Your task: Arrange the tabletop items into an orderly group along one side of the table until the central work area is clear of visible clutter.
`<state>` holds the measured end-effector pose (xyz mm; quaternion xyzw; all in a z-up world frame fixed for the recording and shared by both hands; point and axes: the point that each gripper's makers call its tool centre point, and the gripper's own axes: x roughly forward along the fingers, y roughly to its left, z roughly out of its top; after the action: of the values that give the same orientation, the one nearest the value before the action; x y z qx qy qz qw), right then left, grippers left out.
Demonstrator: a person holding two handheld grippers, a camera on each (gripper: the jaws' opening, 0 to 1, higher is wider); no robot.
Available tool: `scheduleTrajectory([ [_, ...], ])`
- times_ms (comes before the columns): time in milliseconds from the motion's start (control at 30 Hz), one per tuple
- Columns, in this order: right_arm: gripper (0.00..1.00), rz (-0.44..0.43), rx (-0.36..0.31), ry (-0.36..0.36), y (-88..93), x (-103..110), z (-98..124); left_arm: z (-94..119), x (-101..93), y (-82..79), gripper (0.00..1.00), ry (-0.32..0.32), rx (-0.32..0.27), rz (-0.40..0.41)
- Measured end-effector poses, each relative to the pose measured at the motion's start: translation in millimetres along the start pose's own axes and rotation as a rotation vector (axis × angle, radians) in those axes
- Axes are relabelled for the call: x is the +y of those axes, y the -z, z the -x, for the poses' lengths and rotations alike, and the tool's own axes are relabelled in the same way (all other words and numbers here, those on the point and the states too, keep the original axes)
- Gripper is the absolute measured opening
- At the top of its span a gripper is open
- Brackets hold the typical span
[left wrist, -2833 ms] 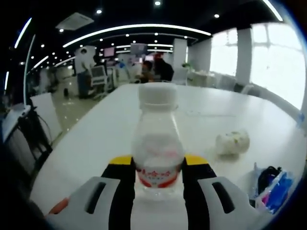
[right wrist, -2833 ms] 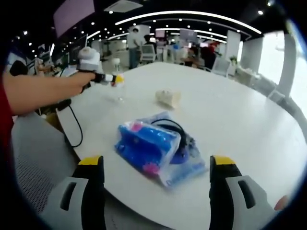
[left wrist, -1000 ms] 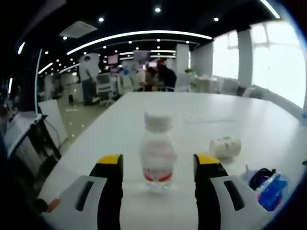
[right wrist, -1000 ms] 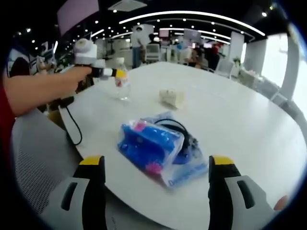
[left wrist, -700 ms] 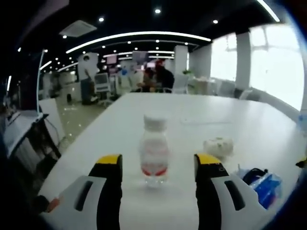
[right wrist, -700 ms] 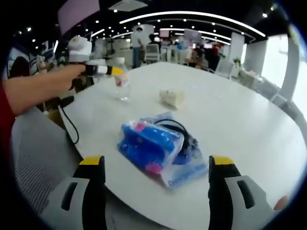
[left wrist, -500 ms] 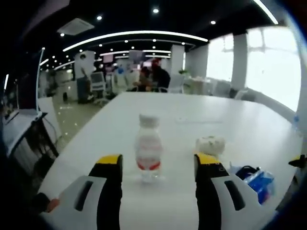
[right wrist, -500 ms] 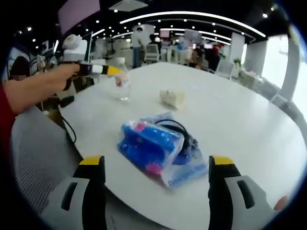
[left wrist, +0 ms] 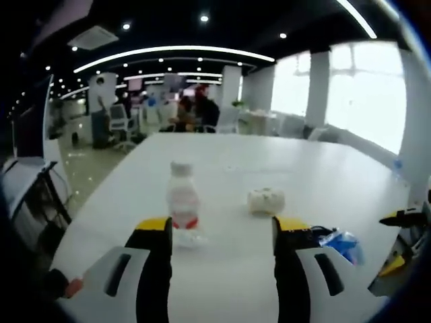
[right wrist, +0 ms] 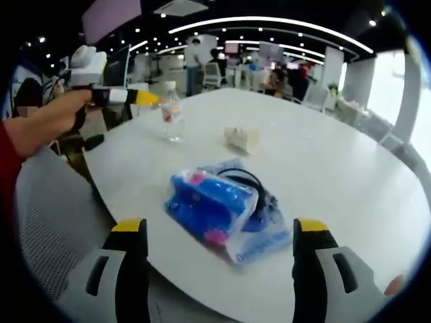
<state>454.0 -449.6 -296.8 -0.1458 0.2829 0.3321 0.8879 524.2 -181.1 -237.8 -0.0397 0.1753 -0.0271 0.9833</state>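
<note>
Three items sit on the white table (right wrist: 350, 168): one bottle (left wrist: 182, 202), one crumpled wad (left wrist: 265, 200), one clear bag (right wrist: 222, 208). The bottle stands upright near the table's edge, white cap on, red label band low down, just ahead of the left gripper (left wrist: 221, 232), whose jaws are spread wide with nothing between them. In the right gripper view that same gripper (right wrist: 149, 99) hangs near the bottle (right wrist: 172, 114), not touching it. The wad (right wrist: 240, 136) lies apart from the bottle, further along the table. The bag holds blue packets, something pink and a black cord; it lies nearest the right gripper (right wrist: 221, 232), jaws spread and empty. The bag (left wrist: 340, 243) also peeks in beside the left gripper's right jaw. The room is an open office: curved ceiling light strips, bright windows, chairs, people at the far end.
</note>
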Motion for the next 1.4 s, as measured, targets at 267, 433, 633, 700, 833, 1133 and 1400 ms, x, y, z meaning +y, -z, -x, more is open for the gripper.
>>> scheduleTrajectory([
  [267,0.88,0.001,0.002,-0.001,0.1,1,0,9,-30.5,14.9,0.64,0.171,0.042,-0.035],
  [433,0.88,0.002,0.005,-0.002,0.8,1,0,18,-38.7,16.5,0.64,0.239,0.037,-0.033],
  [633,0.88,0.008,0.009,-0.004,1.1,1,0,24,-48.6,23.6,0.66,0.294,0.036,-0.077],
  [700,0.88,0.013,0.013,-0.004,1.6,2,0,23,-55.7,27.1,0.67,0.337,0.051,-0.037],
  [833,0.88,0.016,0.016,-0.008,1.7,3,-1,22,-59.4,27.6,0.67,0.346,0.056,-0.040],
  [1133,0.90,0.003,0.004,-0.034,-1.7,5,-1,22,-62.6,29.1,0.69,0.361,0.061,-0.046],
  [1400,0.91,0.023,-0.033,-0.034,-11.5,-14,-3,22,-65.4,30.2,0.69,0.371,0.062,-0.047],
])
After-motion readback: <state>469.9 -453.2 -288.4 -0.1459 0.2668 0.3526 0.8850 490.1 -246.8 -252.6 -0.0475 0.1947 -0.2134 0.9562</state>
